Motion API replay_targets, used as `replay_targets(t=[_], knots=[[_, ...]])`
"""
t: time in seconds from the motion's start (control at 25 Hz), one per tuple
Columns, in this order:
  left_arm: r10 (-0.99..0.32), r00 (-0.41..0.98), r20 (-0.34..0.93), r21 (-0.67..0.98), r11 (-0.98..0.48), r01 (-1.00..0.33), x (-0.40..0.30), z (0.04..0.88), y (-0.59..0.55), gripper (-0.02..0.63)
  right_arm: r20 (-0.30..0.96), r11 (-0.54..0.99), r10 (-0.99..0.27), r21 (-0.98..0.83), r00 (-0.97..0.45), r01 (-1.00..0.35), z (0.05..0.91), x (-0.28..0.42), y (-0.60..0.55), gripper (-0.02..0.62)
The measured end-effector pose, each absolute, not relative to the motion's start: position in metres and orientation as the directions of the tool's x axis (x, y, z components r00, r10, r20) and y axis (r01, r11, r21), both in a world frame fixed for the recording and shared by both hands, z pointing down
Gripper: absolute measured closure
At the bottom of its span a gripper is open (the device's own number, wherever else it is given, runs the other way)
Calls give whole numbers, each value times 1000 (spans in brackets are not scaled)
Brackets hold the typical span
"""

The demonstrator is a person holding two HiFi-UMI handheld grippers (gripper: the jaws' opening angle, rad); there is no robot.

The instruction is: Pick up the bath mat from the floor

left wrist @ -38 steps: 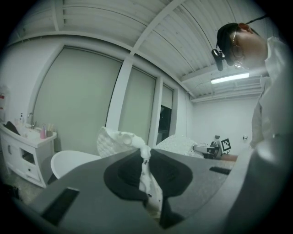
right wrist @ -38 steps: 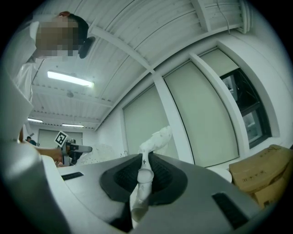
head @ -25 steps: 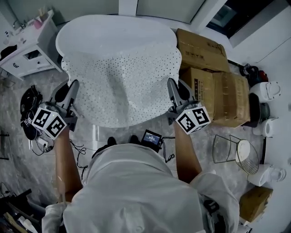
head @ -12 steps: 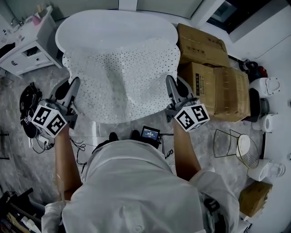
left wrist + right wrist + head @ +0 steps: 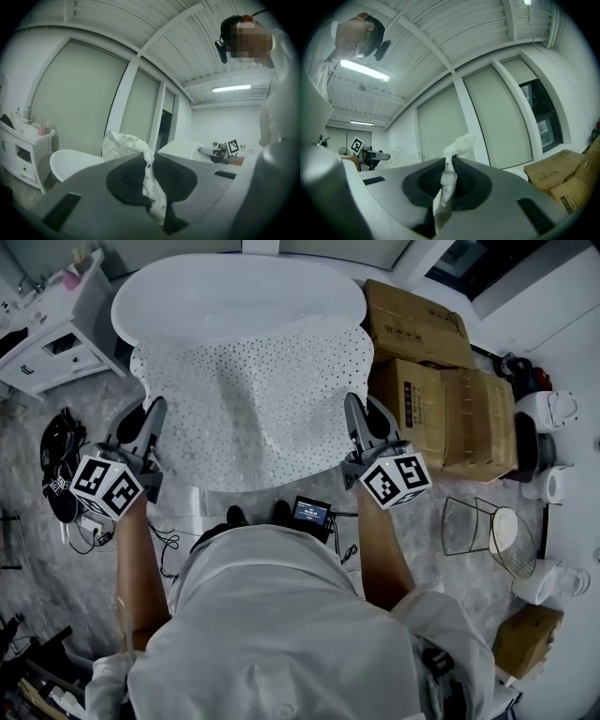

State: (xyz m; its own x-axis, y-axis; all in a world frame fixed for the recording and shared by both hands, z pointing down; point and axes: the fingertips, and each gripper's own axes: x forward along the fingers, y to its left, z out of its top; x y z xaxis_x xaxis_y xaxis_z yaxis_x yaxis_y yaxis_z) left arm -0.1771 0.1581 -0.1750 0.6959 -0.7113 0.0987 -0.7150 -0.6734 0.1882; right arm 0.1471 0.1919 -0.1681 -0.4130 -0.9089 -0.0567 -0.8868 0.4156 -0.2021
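Up off the floor (image 5: 37,559), in front of the bathtub (image 5: 234,292), the bath mat (image 5: 253,399) hung spread w/ its long axis running left-right btwn both hands. Left gripper (image 5: 150,418) held the near-left edge and right gripper (image 5: 354,416) the near-right, each w/ jaws pinched tight on a fold of fabric. Far edge seemed to drape toward the tub rim. Neither hand was nearer, so the next move prob. needed both together.

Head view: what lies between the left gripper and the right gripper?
In the head view, the dotted bath mat spans the whole stretch. The left gripper and the right gripper are each shut on one edge of it.
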Motion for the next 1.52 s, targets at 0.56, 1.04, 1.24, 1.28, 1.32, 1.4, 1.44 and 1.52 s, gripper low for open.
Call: replay_targets(t=[0.56, 1.04, 1.24, 1.28, 1.32, 1.4, 1.44, 1.52], knots=[[-673, 733, 96, 200, -709, -677, -160, -176, 158, 565, -59, 400, -916, -222, -397, -890, -164, 158, 200, 549], [-671, 737, 85, 220, -708, -671, -155, -179, 153, 565, -75, 398, -917, -231, -392, -888, -166, 169, 197, 549], [-673, 735, 82, 221, -707, -672, -143, -181, 152, 565, -81, 397, -918, -247, -389, -884, -165, 183, 197, 548], [-674, 734, 83, 221, -705, -673, -139, -181, 153, 565, -82, 396, -918, -251, -388, -883, -164, 188, 197, 549], [-676, 733, 83, 222, -704, -675, -136, -182, 153, 565, -83, 396, -918, -255, -388, -882, -163, 192, 197, 548], [-679, 730, 82, 224, -701, -677, -129, -182, 153, 565, -85, 395, -918, -262, -386, -881, -162, 201, 197, 549], [-680, 729, 81, 225, -700, -678, -127, -182, 153, 565, -86, 395, -918, -266, -386, -880, -162, 205, 196, 549], [-684, 726, 77, 229, -696, -680, -121, -181, 153, 565, -90, 395, -918, -273, -385, -877, -161, 212, 195, 549]])
